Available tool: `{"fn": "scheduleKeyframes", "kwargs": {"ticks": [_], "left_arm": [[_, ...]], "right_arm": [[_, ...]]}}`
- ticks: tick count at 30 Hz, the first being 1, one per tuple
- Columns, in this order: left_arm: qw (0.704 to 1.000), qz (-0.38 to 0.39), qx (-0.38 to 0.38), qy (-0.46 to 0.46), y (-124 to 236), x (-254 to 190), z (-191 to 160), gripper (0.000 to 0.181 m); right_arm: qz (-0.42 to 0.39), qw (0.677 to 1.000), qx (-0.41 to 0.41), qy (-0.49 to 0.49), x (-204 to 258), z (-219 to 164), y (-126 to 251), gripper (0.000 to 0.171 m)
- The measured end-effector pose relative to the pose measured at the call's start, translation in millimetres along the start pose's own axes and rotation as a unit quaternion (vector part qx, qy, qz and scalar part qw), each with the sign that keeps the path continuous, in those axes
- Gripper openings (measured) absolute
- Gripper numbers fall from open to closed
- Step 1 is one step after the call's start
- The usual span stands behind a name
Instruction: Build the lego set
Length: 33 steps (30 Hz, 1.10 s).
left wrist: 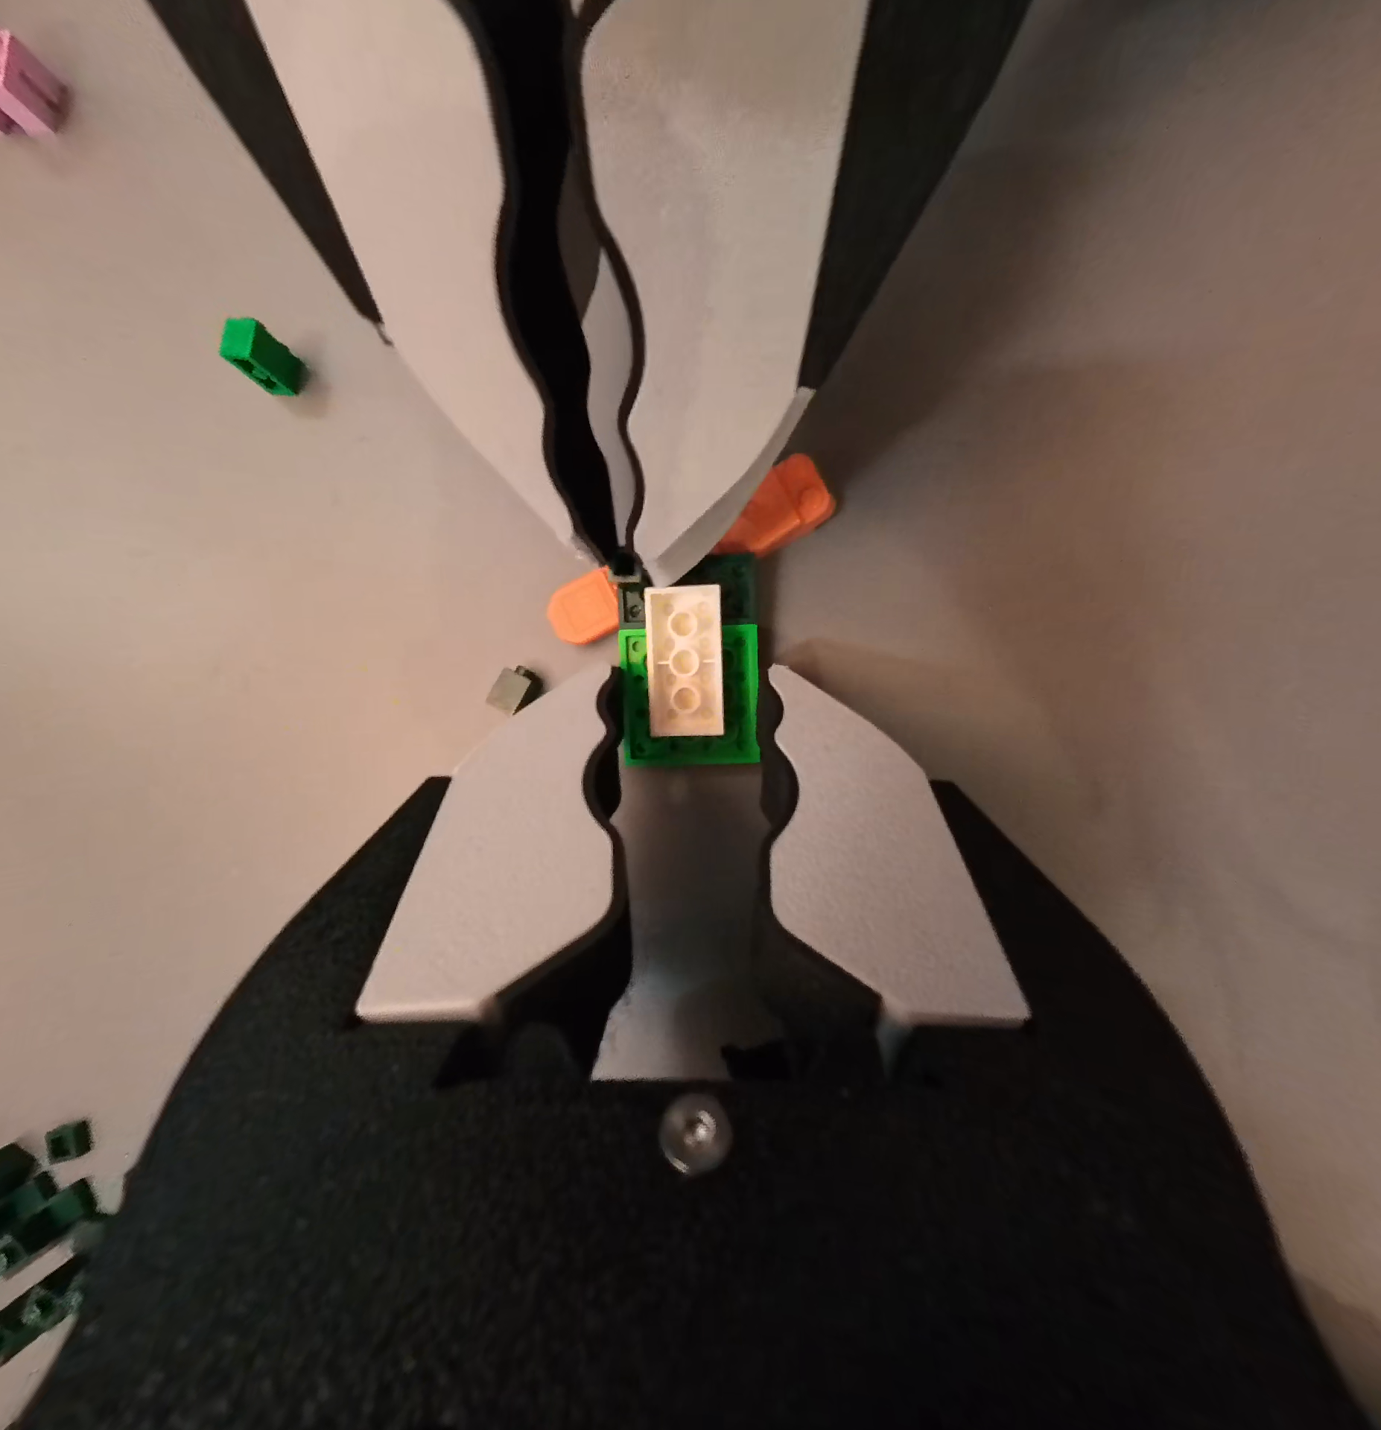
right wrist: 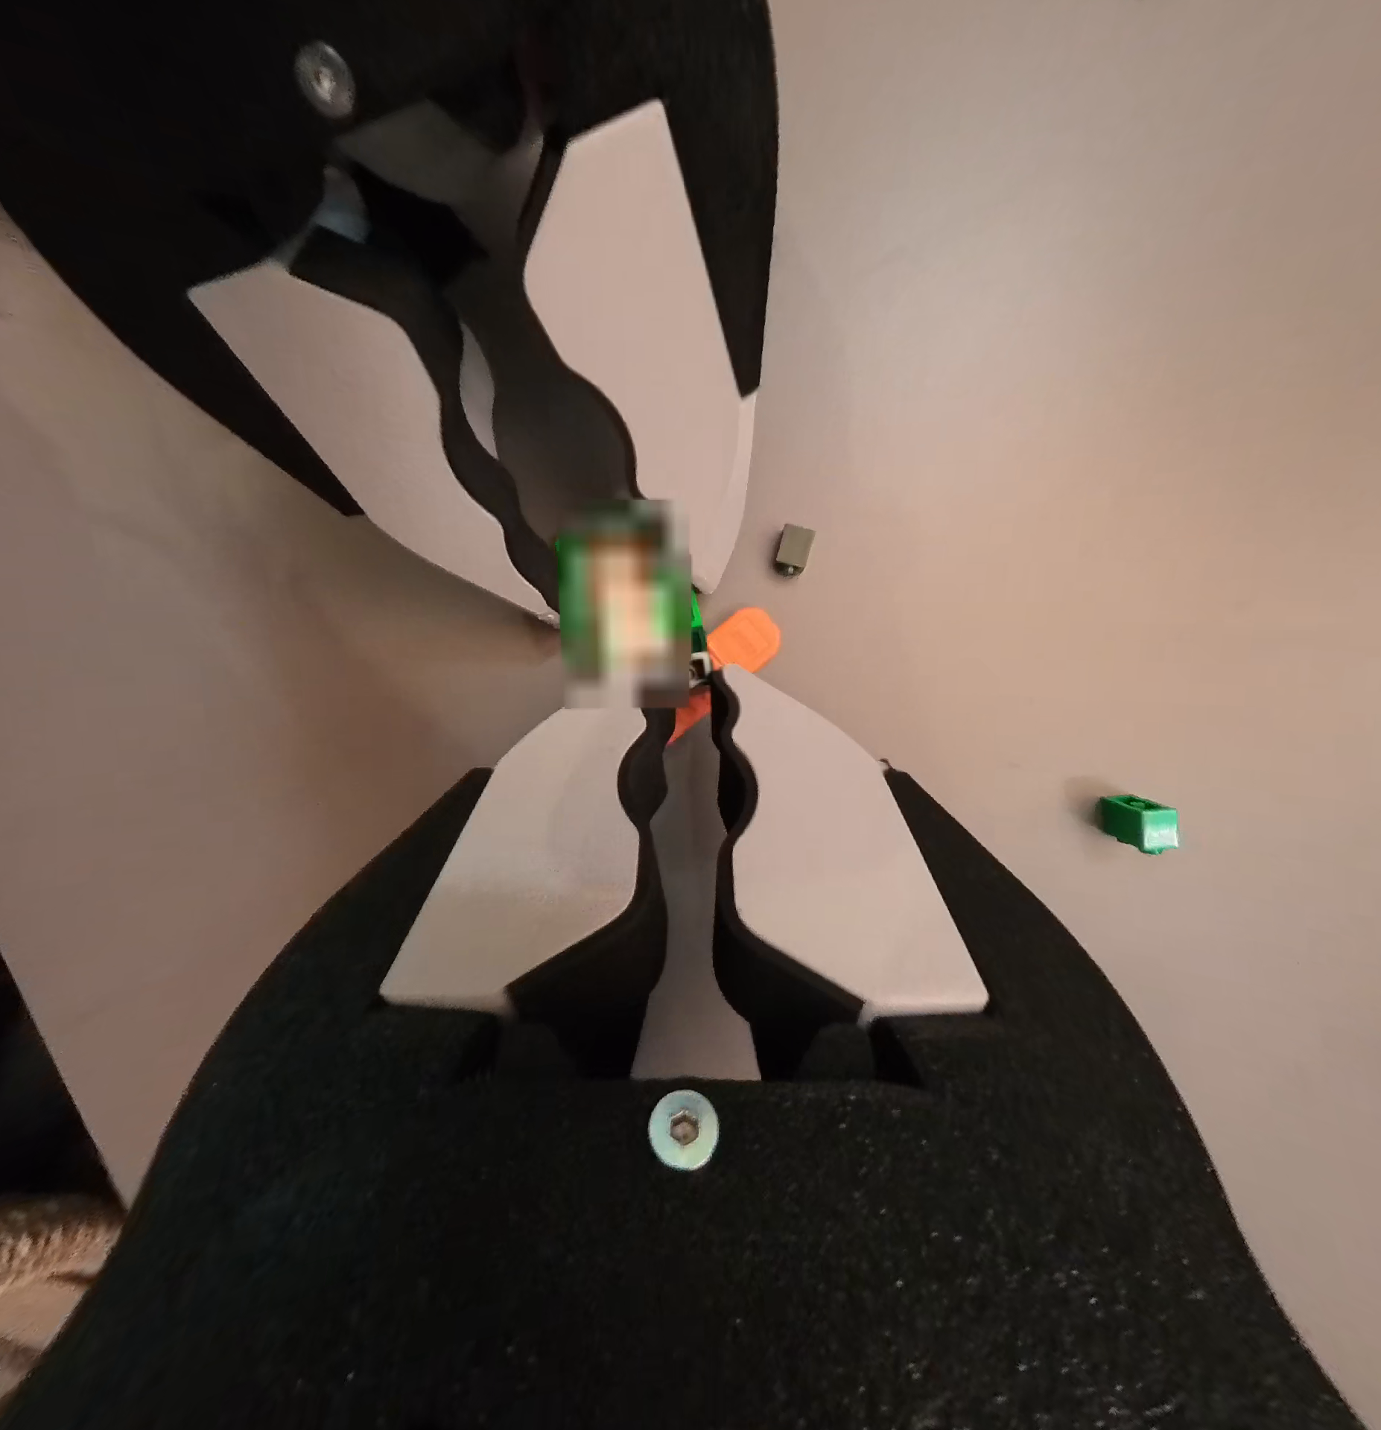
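My left gripper [left wrist: 691,681] is shut on the sides of a small build: a bright green plate [left wrist: 641,743] with a white brick [left wrist: 683,658] on it, underside showing, and a dark green part [left wrist: 730,576] at the far end. Orange pieces [left wrist: 780,503] stick out beside that end. My right gripper [left wrist: 625,561] comes in from the top, shut on a small dark piece [left wrist: 624,574] touching the build's far left corner. In the right wrist view my right gripper [right wrist: 691,696] nips that piece [right wrist: 699,665] beside an orange piece [right wrist: 745,638]. A blur patch covers the build there.
On the pale table lie a loose green brick [left wrist: 262,357] [right wrist: 1136,824], a small grey brick [left wrist: 513,687] [right wrist: 794,545], a pink brick [left wrist: 10,85] at the far left, and a pile of dark green bricks [left wrist: 29,1230] at the near left. My two grippers' fingertips are within a few centimetres of each other.
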<state>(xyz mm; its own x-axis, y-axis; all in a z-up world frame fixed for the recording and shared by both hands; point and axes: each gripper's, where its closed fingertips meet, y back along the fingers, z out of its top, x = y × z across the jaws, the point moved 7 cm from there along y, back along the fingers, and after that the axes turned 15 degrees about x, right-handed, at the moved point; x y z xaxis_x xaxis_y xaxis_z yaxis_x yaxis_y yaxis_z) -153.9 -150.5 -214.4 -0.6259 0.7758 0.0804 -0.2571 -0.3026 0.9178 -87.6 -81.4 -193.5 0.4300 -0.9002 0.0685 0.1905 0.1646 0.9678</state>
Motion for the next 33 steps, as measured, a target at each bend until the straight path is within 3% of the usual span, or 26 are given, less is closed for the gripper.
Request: {"fn": "scheduleKeyframes", "kwargs": {"ticks": [20,33], "left_arm": [[1.0,-0.005,-0.004,0.0,1.3,-0.4,-2.7,0.032],[1.0,0.001,0.0,-0.005,2.1,-0.5,-1.0,0.032]], "right_arm": [[-0.027,0.996,-0.072,0.035,4.4,-10.6,3.0,0.008],[-0.044,0.994,-0.035,0.091,6.2,-6.1,1.2,0.007]]}}
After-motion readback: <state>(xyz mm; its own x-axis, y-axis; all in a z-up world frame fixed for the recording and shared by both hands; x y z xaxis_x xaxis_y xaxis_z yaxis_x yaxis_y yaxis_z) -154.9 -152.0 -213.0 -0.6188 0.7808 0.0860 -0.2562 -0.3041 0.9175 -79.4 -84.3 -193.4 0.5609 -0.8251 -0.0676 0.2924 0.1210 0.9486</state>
